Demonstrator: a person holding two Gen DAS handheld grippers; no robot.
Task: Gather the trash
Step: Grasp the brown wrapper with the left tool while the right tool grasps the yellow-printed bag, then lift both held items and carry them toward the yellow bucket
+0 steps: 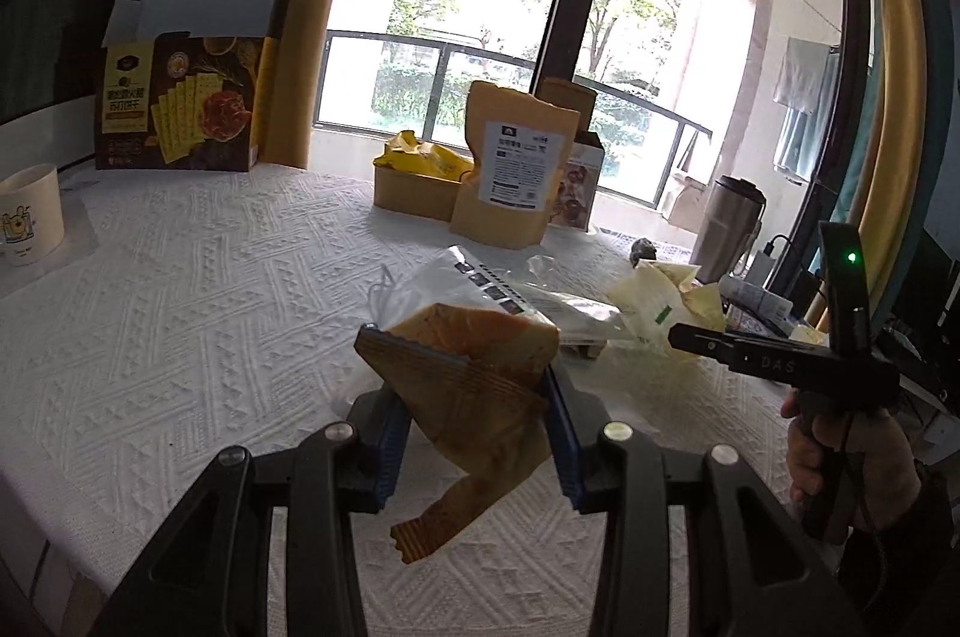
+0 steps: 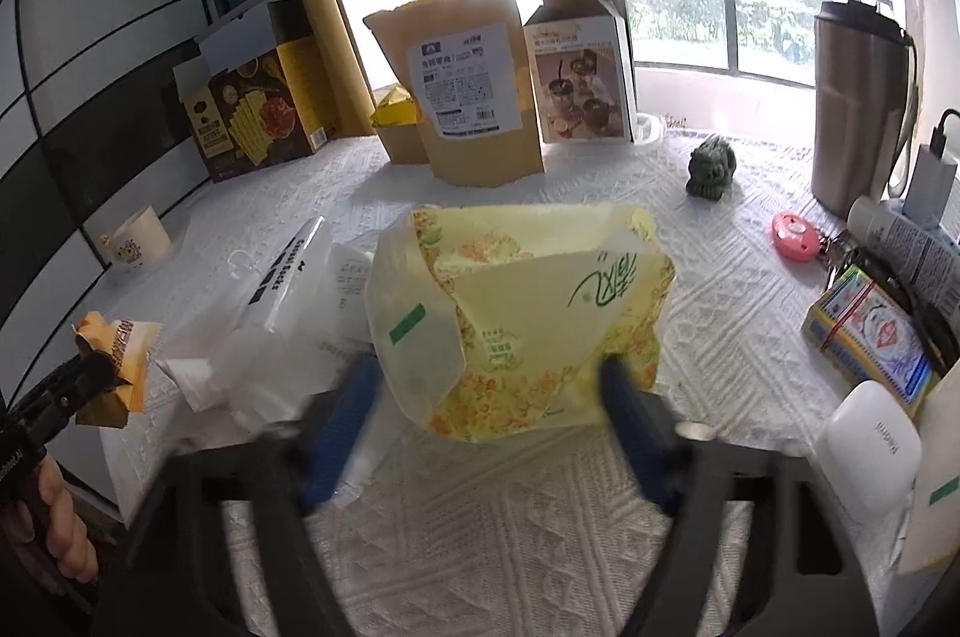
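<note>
Left claw clamps an orange wrapper; right claw straddles a yellow bag, grip unclear.

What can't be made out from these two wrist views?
- Right wrist view: whether the right gripper actually presses the yellow bag; its fingers are motion-blurred.
- Left wrist view: print on the orange wrapper, crumpled and backlit in the left gripper.
- Both views: any trash bin; none is in frame.
- Left wrist view: contents of the cracker box, hidden by its walls.
</note>
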